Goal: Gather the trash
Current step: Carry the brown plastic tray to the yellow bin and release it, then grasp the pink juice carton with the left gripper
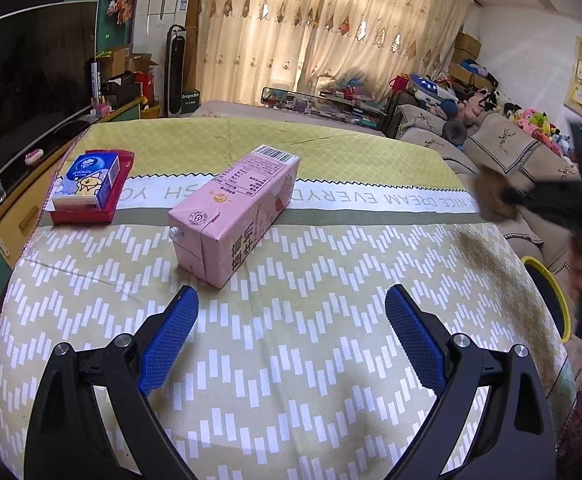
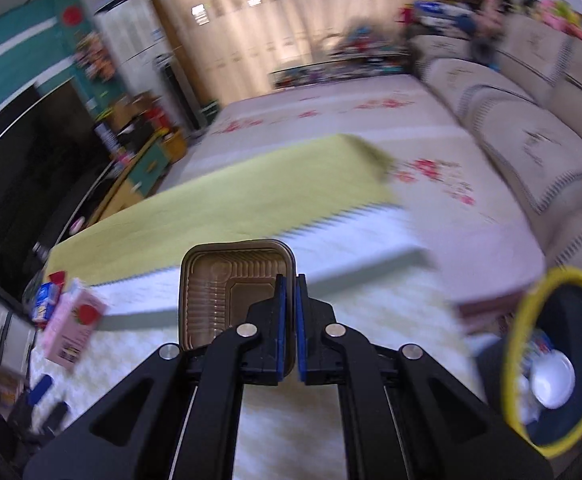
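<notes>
Left tongs [image 1: 291, 312] open, empty above surface [image 1: 331, 360] | pink carton [image 1: 233, 212] lying just ahead: light, crushable, take across narrow sides | your right tongs [image 2: 289, 300] clamp brown tray [image 2: 227, 292] rim: thin, flexible | bin [image 2: 555, 360] right.

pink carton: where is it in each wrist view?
Left wrist: pink carton lies on its side left of centre, just beyond the open left tongs.
Right wrist: pink carton at the far left edge, blurred, left of the brown tray.
Shared landmark: the yellow-rimmed bin, at the right edge in both.
</notes>
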Available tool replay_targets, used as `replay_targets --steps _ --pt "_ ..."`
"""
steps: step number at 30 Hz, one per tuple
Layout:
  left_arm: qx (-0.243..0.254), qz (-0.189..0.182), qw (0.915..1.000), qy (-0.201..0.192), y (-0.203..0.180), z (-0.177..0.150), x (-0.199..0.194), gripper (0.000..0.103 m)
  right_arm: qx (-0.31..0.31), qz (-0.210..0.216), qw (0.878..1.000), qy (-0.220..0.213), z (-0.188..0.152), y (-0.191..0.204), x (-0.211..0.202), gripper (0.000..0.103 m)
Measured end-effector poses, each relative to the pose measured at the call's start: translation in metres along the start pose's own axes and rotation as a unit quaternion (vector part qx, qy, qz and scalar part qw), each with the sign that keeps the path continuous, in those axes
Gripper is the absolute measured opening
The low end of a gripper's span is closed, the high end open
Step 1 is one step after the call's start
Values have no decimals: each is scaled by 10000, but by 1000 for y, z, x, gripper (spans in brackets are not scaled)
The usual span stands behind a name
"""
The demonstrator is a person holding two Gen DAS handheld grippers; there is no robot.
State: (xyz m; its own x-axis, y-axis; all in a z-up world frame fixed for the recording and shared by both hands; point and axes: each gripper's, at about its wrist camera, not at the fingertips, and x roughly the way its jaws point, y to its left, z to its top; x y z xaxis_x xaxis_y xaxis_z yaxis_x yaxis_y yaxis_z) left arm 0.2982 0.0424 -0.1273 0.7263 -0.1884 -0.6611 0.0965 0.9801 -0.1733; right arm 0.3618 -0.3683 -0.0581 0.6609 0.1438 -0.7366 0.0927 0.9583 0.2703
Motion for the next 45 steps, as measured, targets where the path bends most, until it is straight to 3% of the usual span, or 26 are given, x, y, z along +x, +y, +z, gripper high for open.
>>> replay_targets --steps 4,9,16,17,18,20,31,36,41,45 --pt "40 23 10000 -16 -4 0 -2 93 551 -600 9964 -217 -19 -73 -31 5" --pt "57 17 10000 -72 -6 1 -7 93 1377 -1385 9803 -283 -48 -167 -53 5" --pt "52 37 9999 -88 -6 2 -11 93 1968 -1971 9604 -82 -76 -236 -47 7" --pt "56 38 9999 -99 -6 2 -12 93 2017 -2006 9587 -62 -79 -238 -45 11" --pt "65 43 9999 -111 -6 2 -13 93 2056 -2047 9570 -65 -81 -237 -44 26" --pt "91 61 9999 -132 -8 2 -14 93 2108 -2169 9530 -153 -86 -240 -45 41" --pt "174 -27 9998 96 -11 12 -26 93 1904 -1945 9615 -390 -86 -214 -59 49" --pt "750 381 9964 60 0 42 -30 93 1862 -1795 9650 -444 -84 -206 -62 52" --pt "1157 404 9922 212 8 75 -5 93 1850 -1688 9674 -385 -85 -200 -59 52" --pt "1177 238 9899 748 13 89 34 92 1833 -1682 9679 -351 -86 -197 -58 52"
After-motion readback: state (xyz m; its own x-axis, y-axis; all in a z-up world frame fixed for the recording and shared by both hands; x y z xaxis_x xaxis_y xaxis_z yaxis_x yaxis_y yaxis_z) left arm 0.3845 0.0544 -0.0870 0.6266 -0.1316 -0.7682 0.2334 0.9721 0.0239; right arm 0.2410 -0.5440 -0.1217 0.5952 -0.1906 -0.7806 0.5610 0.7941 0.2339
